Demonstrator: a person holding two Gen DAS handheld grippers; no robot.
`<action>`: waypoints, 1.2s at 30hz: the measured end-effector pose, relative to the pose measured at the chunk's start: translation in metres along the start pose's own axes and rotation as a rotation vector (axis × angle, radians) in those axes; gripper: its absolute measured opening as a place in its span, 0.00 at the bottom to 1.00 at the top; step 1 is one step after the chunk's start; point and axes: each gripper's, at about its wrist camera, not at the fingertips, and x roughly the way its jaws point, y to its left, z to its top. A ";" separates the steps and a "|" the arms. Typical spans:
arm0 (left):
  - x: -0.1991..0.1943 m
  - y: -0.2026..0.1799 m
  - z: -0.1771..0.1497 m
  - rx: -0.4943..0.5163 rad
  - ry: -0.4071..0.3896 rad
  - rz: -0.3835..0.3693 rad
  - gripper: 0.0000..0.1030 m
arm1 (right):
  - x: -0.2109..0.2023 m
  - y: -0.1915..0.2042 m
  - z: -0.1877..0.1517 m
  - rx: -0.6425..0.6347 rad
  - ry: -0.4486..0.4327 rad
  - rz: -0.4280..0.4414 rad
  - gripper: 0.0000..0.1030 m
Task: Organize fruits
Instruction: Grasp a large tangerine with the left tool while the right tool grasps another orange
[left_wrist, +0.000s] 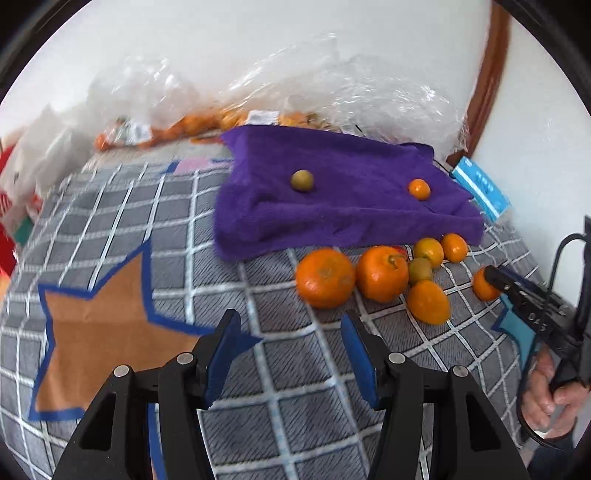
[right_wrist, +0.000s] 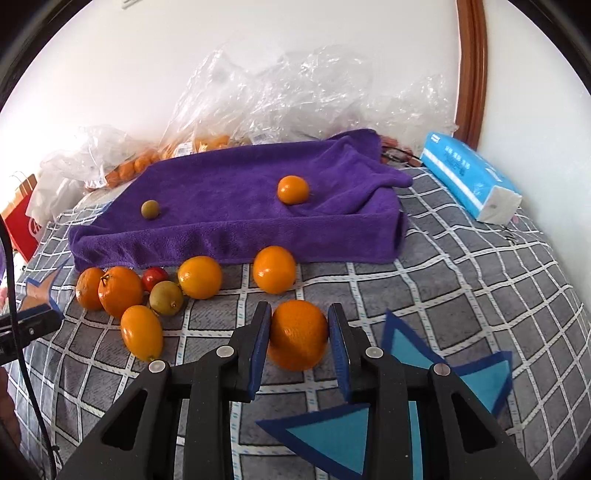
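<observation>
My right gripper (right_wrist: 299, 334) is shut on an orange (right_wrist: 299, 336) just above the checked cloth; it also shows at the right of the left wrist view (left_wrist: 493, 280). My left gripper (left_wrist: 290, 341) is open and empty, short of a large mandarin (left_wrist: 325, 277). Several oranges and a green fruit (right_wrist: 166, 297) lie in a loose group in front of the purple towel (right_wrist: 236, 221). On the towel sit a small green fruit (right_wrist: 150, 209) and a small orange (right_wrist: 293, 189). A small red fruit (right_wrist: 155, 277) hides behind the group.
Clear plastic bags (right_wrist: 295, 92) with more oranges lie behind the towel by the wall. A blue tissue pack (right_wrist: 469, 177) lies at the right. A red bag (right_wrist: 22, 218) stands at the left. An orange star patch (left_wrist: 103, 325) marks the cloth.
</observation>
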 end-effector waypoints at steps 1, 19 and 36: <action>0.004 -0.006 0.002 0.021 0.007 0.005 0.52 | -0.002 -0.002 -0.001 0.001 -0.007 -0.007 0.29; 0.029 -0.019 0.015 0.007 0.001 0.043 0.38 | -0.002 -0.020 -0.002 0.094 -0.002 0.080 0.29; 0.021 0.005 0.001 -0.040 0.004 0.099 0.38 | 0.003 -0.019 -0.002 0.088 0.018 0.105 0.30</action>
